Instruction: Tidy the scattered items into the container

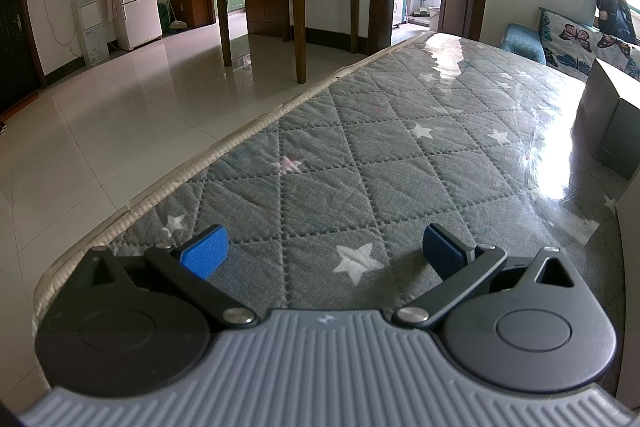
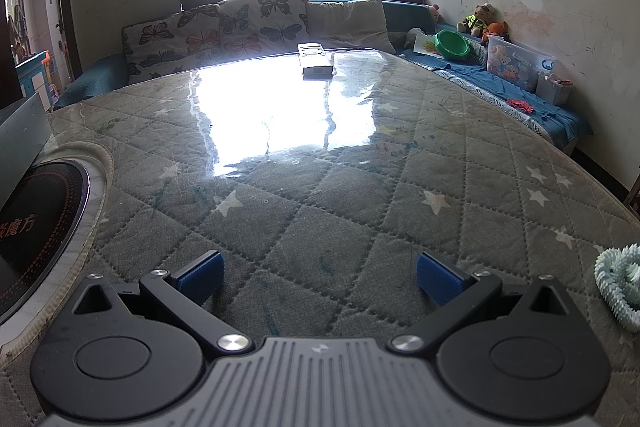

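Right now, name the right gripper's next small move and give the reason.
Probably swing the right gripper toward the pale green spiky ring at its right. The jaws stand open and empty, the ring is the nearest loose item on the table, and the white remote lies much farther off.

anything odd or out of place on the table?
Nothing spilled or damaged. A white remote lies alone at the table's far edge, and a pale green spiky ring sits at the right edge. Both tools are open and empty.
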